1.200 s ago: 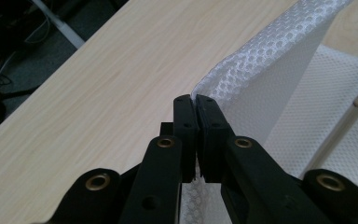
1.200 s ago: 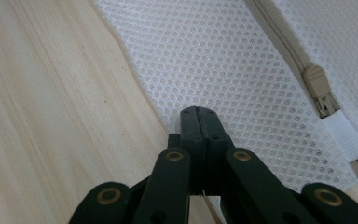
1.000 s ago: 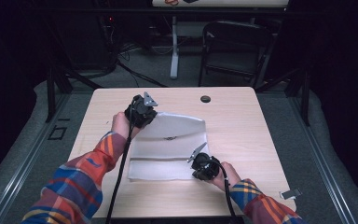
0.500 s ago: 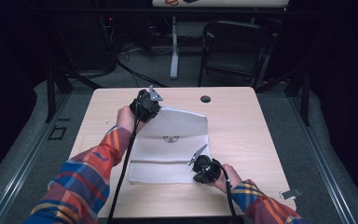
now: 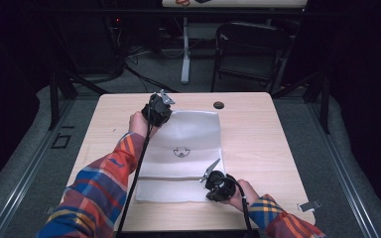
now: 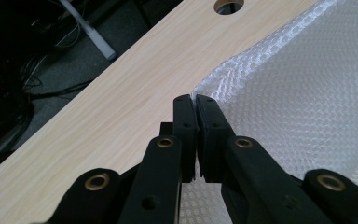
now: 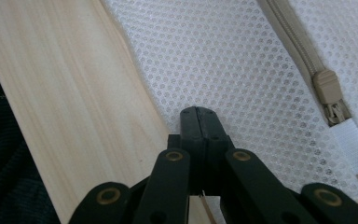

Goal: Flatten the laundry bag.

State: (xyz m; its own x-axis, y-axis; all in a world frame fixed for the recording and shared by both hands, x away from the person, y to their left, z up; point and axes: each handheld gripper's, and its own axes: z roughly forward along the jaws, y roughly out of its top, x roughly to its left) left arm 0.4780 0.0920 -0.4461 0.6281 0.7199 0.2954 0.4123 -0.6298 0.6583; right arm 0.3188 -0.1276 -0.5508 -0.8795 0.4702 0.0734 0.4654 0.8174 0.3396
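we see the left gripper point(image 6: 195, 103) pinching the bag point(image 5: 188, 144) corner (mesh fabric). the right gripper point(image 7: 198, 113) sits pressed together on the bag's near edge, its zipper point(image 7: 327, 88) just beyond.

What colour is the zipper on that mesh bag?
Beige, on the white mesh bag; the zipper shows best in the right gripper view.

Bare table point(image 5: 273, 148) right of mesh bag point(image 5: 188, 134), passable. Left strip narrower, crossed by sleeve point(image 5: 109, 183). Far edge open beyond cable hole point(image 5: 219, 105).
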